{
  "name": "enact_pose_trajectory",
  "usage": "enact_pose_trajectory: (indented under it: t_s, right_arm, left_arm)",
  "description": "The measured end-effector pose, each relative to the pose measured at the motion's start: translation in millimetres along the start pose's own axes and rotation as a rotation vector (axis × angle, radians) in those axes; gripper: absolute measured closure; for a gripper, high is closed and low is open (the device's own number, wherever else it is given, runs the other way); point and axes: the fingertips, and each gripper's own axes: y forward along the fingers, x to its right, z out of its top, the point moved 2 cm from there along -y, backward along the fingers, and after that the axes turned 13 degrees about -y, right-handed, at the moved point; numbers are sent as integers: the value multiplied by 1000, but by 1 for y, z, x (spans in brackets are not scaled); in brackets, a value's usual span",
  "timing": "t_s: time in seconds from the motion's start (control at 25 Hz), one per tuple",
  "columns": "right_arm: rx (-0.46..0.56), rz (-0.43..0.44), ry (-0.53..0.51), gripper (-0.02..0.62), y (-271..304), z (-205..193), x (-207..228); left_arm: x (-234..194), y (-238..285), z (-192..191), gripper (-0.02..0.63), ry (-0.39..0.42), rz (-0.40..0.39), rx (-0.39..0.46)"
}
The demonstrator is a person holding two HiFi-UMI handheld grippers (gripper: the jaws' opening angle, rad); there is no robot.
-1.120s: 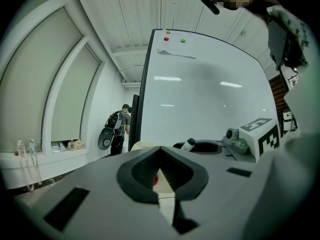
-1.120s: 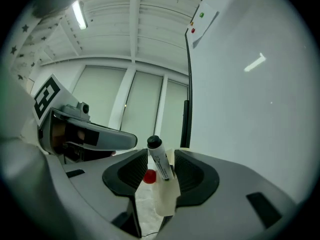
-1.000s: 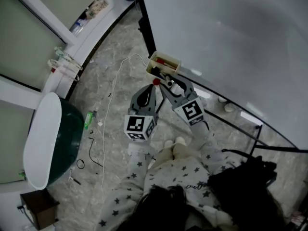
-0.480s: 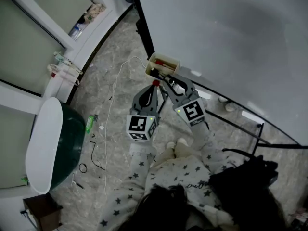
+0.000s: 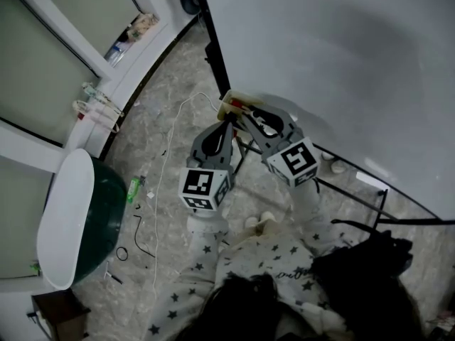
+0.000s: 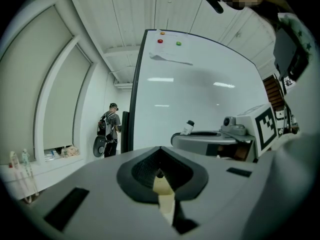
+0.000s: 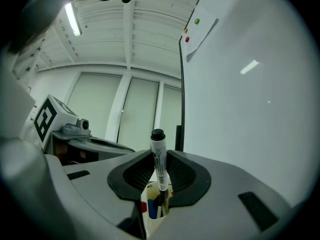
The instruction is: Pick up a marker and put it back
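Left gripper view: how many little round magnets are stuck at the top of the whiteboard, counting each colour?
red magnet: 1
green magnet: 1
orange magnet: 1
Total: 3

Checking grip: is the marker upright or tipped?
Upright: the marker stands cap up in the right tool, whose jaws just closed on it.
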Motion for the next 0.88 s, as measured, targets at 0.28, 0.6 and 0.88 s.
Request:
enact_pose_trajectory:
  t_s: [0.28, 0.6, 0.88]
  right_arm:
    - [12, 30, 45, 512, -17, 42, 15]
    - [42, 67, 60, 512, -28, 61, 15]
    - [47, 70, 76, 512, -32, 61, 16]
  left_arm:
    - [32, -5, 40, 604, 58, -61, -16]
    - [55, -9, 62, 605, 81, -109, 30]
    - [57, -8, 53, 604, 88, -113, -7]
